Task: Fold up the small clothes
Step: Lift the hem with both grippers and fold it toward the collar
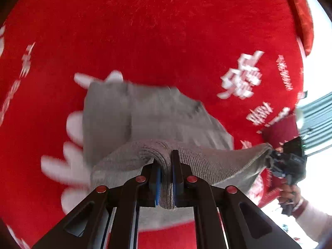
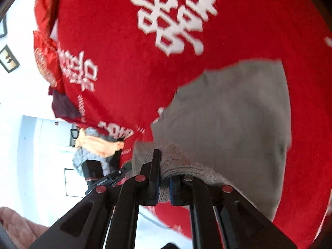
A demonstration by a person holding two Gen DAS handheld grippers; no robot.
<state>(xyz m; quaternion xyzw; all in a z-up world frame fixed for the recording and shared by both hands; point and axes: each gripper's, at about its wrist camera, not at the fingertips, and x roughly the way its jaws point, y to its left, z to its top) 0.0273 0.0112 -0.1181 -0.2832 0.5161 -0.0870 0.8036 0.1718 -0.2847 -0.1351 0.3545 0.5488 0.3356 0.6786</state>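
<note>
The left wrist view shows the left gripper (image 1: 166, 166) with its jaws closed tight on a bunched ribbed edge of a grey knitted garment (image 1: 132, 112), and, at the right edge of the frame, the right gripper (image 1: 274, 155) pinching the far corner of the same edge, with the hand (image 1: 290, 193) that carries it and a pale sleeve (image 1: 313, 222) below; the edge stretches between the two tools across the lower middle of the frame, and the rest of the garment hangs down and away toward the centre, blurred. The right wrist view shows the right gripper (image 2: 164, 176) from behind, likewise clamped on a fold of the ribbed edge, with the grey knitted garment (image 2: 228, 120) filling the right half of the frame; the other tool appears only as a dark blurred block at the lower left, too unclear to read. Under the garment in both views lies a red plush blanket (image 1: 155, 31) printed with large white characters (image 2: 174, 16). Only the right wrist view shows the room: a white wall with small dark picture frames (image 2: 9, 59) at the upper left, a pale door or panel below them, and a heap of other clothes (image 2: 97, 145), orange over grey, at the blanket's edge just left of centre. A pinkish quilted fabric (image 2: 18, 224) fills the lower left corner. In the left wrist view a grey slatted surface (image 1: 317, 120) stands at the right edge, beyond the blanket.
</note>
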